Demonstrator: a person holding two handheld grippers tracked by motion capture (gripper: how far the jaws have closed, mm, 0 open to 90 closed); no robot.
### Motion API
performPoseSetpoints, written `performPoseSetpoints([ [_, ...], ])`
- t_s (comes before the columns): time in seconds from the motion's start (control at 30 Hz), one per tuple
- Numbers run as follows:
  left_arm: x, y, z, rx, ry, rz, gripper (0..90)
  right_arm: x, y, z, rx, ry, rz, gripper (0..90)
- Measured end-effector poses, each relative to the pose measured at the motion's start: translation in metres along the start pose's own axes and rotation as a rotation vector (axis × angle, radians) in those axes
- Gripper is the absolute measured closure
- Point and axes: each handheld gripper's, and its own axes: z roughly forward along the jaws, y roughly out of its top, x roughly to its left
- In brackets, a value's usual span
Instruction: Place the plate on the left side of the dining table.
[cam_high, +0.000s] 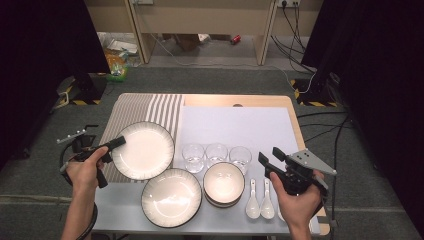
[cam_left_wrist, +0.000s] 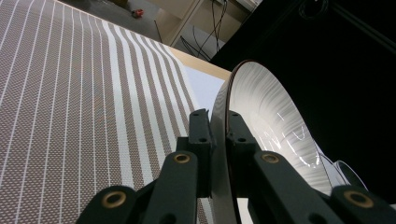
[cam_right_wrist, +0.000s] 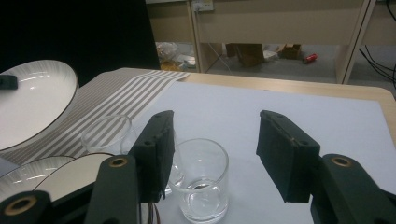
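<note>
Above the striped placemat (cam_high: 131, 112), a plate (cam_high: 145, 150) is gripped at its rim by the left tool (cam_high: 116, 143), not yet set down; the right tool (cam_high: 270, 162) is held open, empty.

No legible text or labels

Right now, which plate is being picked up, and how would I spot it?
Find the striped placemat on the table's left. The plate tilted above it is clamped at its rim by the left tool; the other plate lies flat.
</note>
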Motion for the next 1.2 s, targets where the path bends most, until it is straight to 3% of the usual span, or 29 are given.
performPoseSetpoints([
  [1.2,0.018,0.016,0.020,-0.006,0.024,-0.039,83.5,0.001,0.000,0.001,0.002,0.000,0.000,46.6],
])
